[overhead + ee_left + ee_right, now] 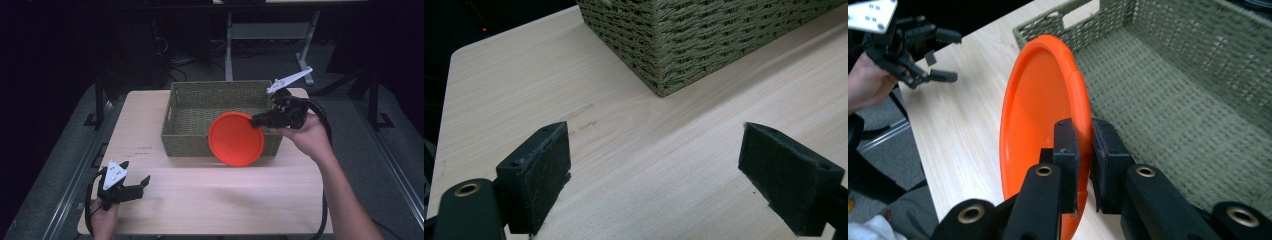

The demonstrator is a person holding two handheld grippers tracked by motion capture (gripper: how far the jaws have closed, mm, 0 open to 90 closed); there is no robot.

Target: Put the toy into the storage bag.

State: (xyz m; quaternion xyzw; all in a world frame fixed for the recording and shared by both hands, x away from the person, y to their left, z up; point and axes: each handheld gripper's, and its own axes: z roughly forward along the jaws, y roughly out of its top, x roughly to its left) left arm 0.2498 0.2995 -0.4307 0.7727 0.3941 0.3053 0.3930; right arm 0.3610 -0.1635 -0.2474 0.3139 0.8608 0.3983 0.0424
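One orange plate (236, 139), one woven basket (220, 92), two grippers on the wooden table (200, 200); the right gripper (257, 120) pinches the plate's rim, holding it tilted over the basket's near wall; the basket's visible floor lies bare; the left gripper (140, 185) rests spread at the table's near-left corner.

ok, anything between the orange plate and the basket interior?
Nothing visible. The right gripper holds the orange plate by its rim, on edge over the basket's near wall. The woven floor beyond it looks bare. The left gripper sits open, well clear.
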